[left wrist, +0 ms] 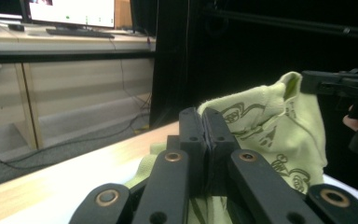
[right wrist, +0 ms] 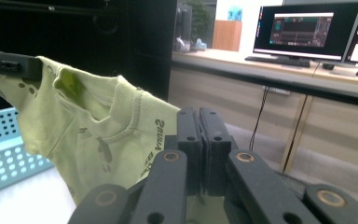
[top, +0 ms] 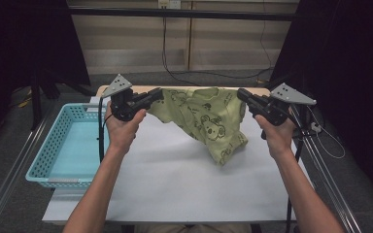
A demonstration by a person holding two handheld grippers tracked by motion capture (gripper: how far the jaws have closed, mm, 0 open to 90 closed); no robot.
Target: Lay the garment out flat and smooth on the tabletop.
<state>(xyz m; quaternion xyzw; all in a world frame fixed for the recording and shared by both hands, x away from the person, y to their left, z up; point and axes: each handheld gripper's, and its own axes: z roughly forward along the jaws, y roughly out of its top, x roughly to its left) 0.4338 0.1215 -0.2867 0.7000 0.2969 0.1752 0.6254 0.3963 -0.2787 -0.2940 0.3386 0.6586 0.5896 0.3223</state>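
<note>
White paper covers your tabletop (top: 175,179), with a light blue perforated plastic basket (top: 53,145) at its left edge. From the high view, your left tongs (top: 156,93) and right tongs (top: 242,93) each pinch an upper corner of a small lime-green cotton shirt printed with dark cartoon bears (top: 209,121), stretched between them above the tabletop's far half, its lower part sagging toward the paper.

Your left gripper view shows the jaws pressed together on the fabric, plus a monitor (left wrist: 72,11) behind.

Your right gripper view shows jaws pinching likewise, and mirrored lettering that is too unclear to read.
</note>
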